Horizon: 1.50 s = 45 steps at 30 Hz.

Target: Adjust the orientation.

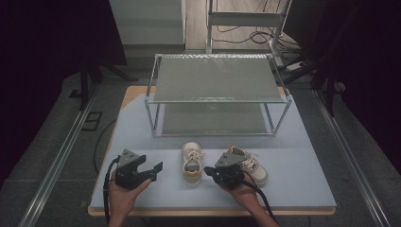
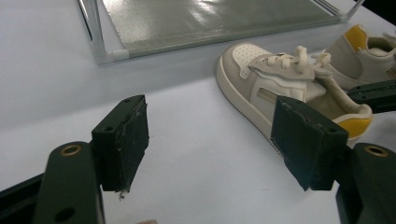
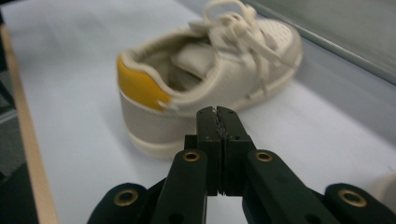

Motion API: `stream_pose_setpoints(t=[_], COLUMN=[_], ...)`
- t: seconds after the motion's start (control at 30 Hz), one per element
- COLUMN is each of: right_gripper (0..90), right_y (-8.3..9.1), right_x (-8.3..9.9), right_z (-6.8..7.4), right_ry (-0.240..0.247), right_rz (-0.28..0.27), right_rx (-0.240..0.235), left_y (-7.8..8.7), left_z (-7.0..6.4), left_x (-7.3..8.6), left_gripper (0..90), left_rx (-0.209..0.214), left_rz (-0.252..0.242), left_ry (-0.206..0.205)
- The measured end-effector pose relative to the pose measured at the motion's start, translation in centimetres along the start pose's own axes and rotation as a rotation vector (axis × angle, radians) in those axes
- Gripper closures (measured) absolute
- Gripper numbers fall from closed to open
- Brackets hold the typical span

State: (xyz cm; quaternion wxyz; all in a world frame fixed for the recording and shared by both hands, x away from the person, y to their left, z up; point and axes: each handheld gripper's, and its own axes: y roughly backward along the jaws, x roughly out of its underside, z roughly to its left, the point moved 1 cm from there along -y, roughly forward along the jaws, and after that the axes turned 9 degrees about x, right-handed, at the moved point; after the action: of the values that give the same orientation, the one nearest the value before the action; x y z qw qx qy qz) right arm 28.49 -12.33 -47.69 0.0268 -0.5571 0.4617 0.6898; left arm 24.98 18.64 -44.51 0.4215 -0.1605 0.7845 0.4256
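Bench (image 1: 302,156) surface is pale blue-grey and carries a two-tier metal rack (image 1: 217,97) toward 12 o'clock and a pair of small beige shoes with yellow heel tabs near the centre. Left shoe (image 1: 192,163) lies just at 6 o'clock of the rack's front edge, toe pointing to 12 o'clock. Right shoe (image 1: 250,165) lies at 3 o'clock of the left shoe, apart from it, and is partly covered by the right gripper (image 1: 212,174) in the high view. Left gripper (image 1: 153,171) is held in the person's left hand (image 1: 124,193) at 9 o'clock of the left shoe, clear of it; its fingers (image 2: 123,140) stand wide apart with nothing between them, and the left gripper view shows bare bench between the pads, with the left shoe beyond the right-hand finger. Right gripper is held in the right hand (image 1: 243,191) between the two shoes in the high view; its fingers (image 3: 208,128) are pressed together, gripping nothing. In the right gripper view the closed tips sit just in front of the left shoe's heel side; whether they touch it cannot be told.
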Motion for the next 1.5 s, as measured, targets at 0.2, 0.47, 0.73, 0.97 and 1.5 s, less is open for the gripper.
stream_pose_setpoints(t=[0.2,0.47,0.73,0.97,1.5], right_gripper=[88.2,89.0,88.9,88.7,87.8], right_y=[-0.8,-2.9,-4.7,-2.7,8.0], right_x=[0.4,-0.4,-1.7,-1.0,6.0], right_z=[0.2,1.7,3.4,2.6,-3.5], right_ry=[-0.002,0.010,0.030,0.010,-0.137], right_rz=[0.026,0.037,0.038,0.014,-0.054], right_rx=[-0.020,-0.067,-0.111,-0.095,0.068], left_y=[-0.3,0.1,0.4,0.4,-0.3], left_z=[0.0,0.3,0.8,1.0,0.7], left_x=[0.1,0.1,0.3,0.4,0.5], left_gripper=[27.4,27.4,27.4,27.4,27.4], left_rx=[0.005,0.004,0.001,-0.005,-0.002], left_rz=[0.016,0.003,0.002,0.006,0.027], left_ry=[-0.002,0.008,0.020,0.026,0.021])
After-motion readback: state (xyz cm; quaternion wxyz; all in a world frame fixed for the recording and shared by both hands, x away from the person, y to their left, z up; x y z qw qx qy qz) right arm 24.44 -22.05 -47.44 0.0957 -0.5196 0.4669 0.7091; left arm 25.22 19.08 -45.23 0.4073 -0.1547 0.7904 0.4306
